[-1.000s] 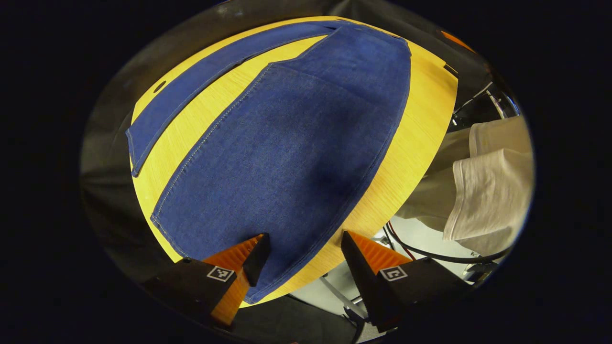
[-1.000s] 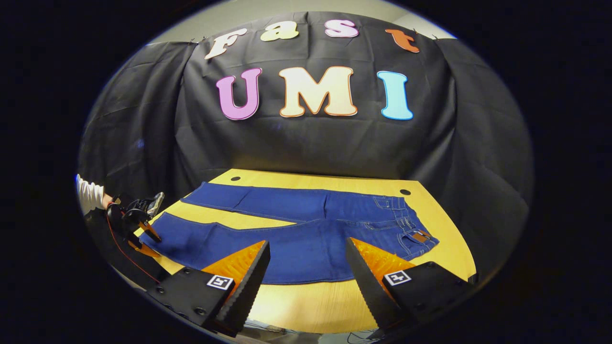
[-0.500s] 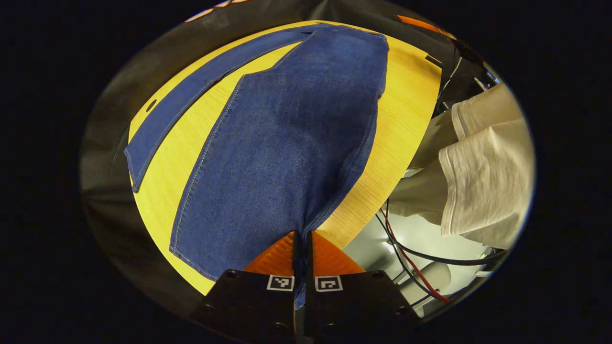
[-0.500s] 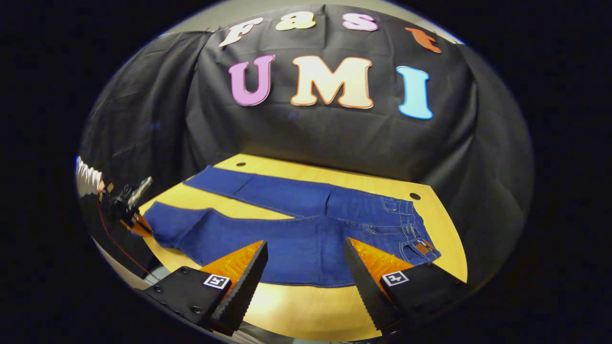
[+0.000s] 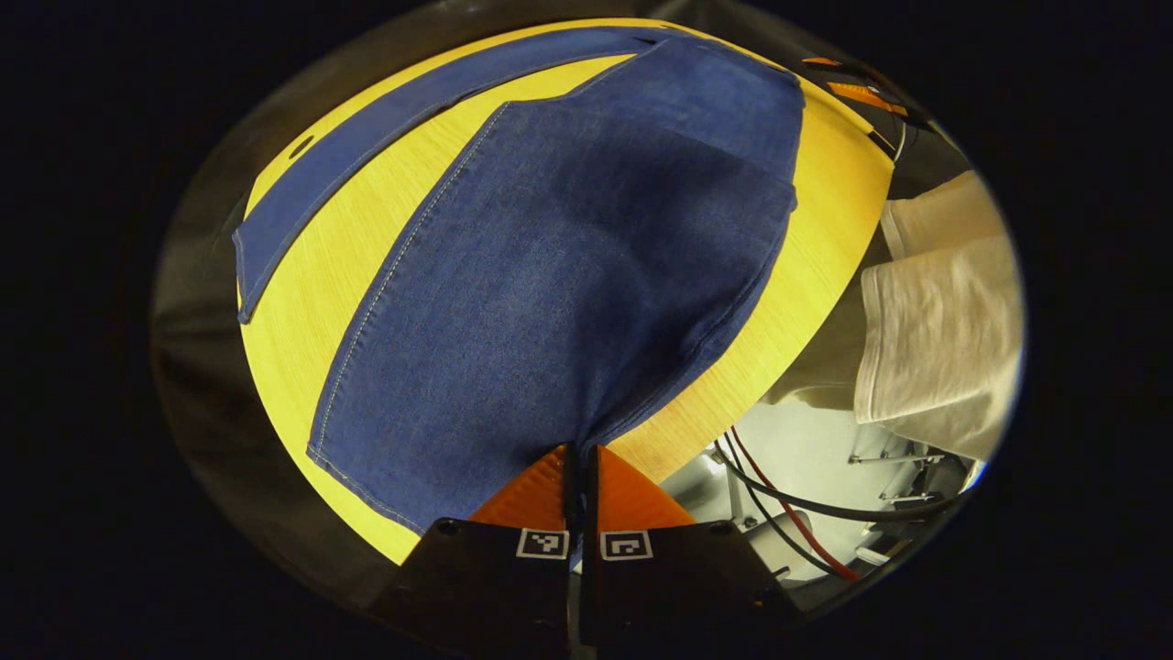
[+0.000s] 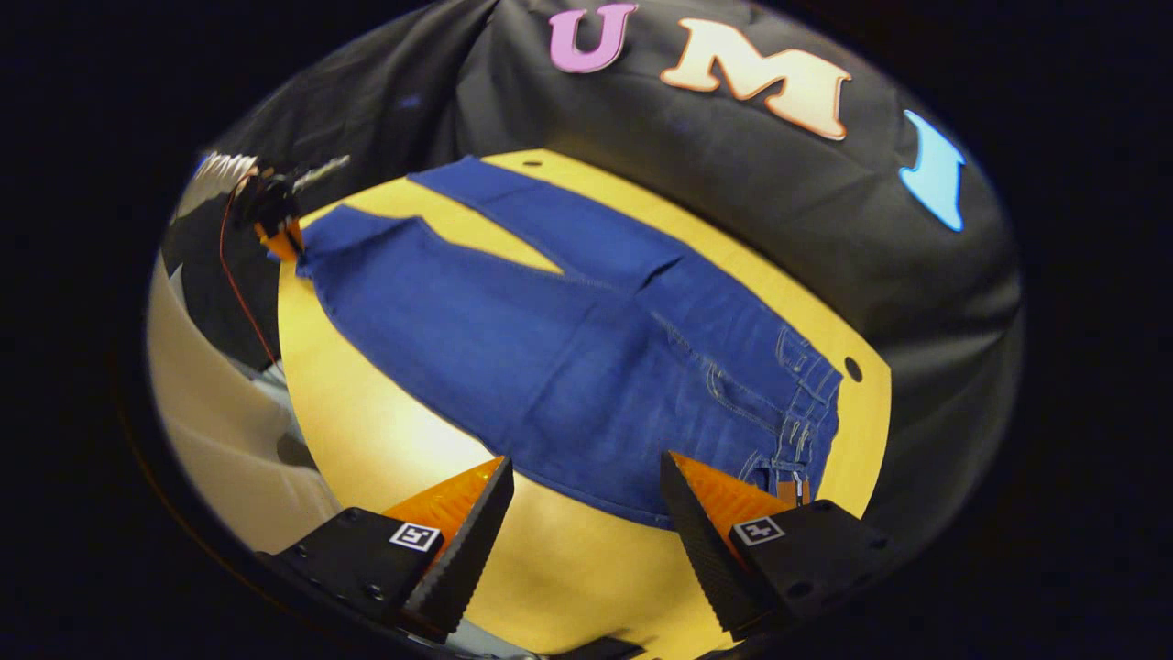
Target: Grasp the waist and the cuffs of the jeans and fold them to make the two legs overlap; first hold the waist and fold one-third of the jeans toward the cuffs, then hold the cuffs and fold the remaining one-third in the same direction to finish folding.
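Observation:
Blue jeans (image 6: 568,339) lie spread flat on a yellow wooden table (image 6: 385,431), the two legs apart in a V. In the left gripper view my left gripper (image 5: 579,458) is shut on the near leg's cuff (image 5: 550,431), and the denim puckers at the fingers. The right gripper view shows that left gripper (image 6: 275,234) small at the far cuff. My right gripper (image 6: 586,486) stands open above the table's near edge, close to the waist (image 6: 806,412), with nothing between its fingers.
The far leg (image 5: 385,137) stretches along the table's back edge. A person's light trousers (image 5: 935,330) and red and black cables (image 5: 788,495) show beside the table. Small dark holes (image 6: 853,369) sit near the table's corners.
My left gripper closed on the near leg's cuff and lifted it slightly. My right gripper tilted down and swung toward the waist, staying open.

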Available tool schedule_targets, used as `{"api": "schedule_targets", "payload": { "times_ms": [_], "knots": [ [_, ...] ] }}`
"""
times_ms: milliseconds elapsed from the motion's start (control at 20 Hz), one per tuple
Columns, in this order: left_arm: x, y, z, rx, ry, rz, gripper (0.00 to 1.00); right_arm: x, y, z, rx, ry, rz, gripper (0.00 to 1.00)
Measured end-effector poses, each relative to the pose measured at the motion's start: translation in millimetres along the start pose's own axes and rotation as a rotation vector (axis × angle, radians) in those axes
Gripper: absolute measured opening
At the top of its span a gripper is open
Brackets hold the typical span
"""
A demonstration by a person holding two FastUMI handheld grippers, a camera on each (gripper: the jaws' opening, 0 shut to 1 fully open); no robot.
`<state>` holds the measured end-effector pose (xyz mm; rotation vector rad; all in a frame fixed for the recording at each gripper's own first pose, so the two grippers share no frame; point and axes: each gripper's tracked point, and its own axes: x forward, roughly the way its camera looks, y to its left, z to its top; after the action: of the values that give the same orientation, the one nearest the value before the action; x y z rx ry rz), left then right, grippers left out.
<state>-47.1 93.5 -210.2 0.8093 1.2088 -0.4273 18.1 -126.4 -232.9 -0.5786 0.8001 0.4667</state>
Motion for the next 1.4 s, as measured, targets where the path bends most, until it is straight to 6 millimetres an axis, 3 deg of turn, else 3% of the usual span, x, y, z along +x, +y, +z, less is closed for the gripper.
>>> {"api": "schedule_targets", "payload": {
  "times_ms": [200,400,500,550,600,750,950,1100,1150,1300,1350,1400],
  "knots": [
    [1.0,0.0,1.0,-0.046,0.049,-0.001,0.00,33.6,-15.5,-35.2,-0.016,0.115,0.074,0.99],
    [-0.3,-1.0,0.9,-0.061,0.085,-0.002,0.00,49.5,-27.0,-59.7,-0.030,0.219,0.090,0.99],
    [-0.7,-1.4,1.4,-0.065,0.094,-0.004,0.00,53.5,-25.1,-60.6,-0.024,0.224,0.123,1.00],
    [-0.4,-1.0,1.3,-0.066,0.096,-0.006,0.00,52.4,-23.4,-60.4,-0.015,0.233,0.139,0.94],
    [-0.4,-1.1,1.4,-0.068,0.097,-0.008,0.00,53.5,-18.9,-61.9,-0.005,0.243,0.164,0.97],
    [-1.1,-1.8,2.3,-0.069,0.098,-0.020,0.00,51.3,-20.5,-60.6,-0.007,0.234,0.172,0.94],
    [-2.5,-2.7,6.3,-0.070,0.094,-0.041,0.00,49.0,-17.0,-56.1,0.011,0.198,0.160,0.76],
    [-3.4,-1.6,12.3,-0.058,0.084,-0.055,0.00,46.3,-16.7,-47.3,0.041,0.170,0.131,0.48],
    [-2.5,-1.4,10.9,-0.054,0.081,-0.061,0.00,46.8,-18.8,-46.9,0.042,0.171,0.118,0.42],
    [-4.1,-3.1,11.0,-0.042,0.084,-0.088,0.00,52.0,-26.2,-51.6,0.032,0.196,0.064,0.11],
    [-5.1,-4.3,11.3,-0.036,0.086,-0.096,0.00,51.9,-27.6,-53.7,0.035,0.209,0.046,0.11],
    [-4.7,-5.4,8.6,-0.027,0.087,-0.103,0.00,49.2,-24.6,-50.9,0.050,0.225,0.037,0.03]
  ]
}}
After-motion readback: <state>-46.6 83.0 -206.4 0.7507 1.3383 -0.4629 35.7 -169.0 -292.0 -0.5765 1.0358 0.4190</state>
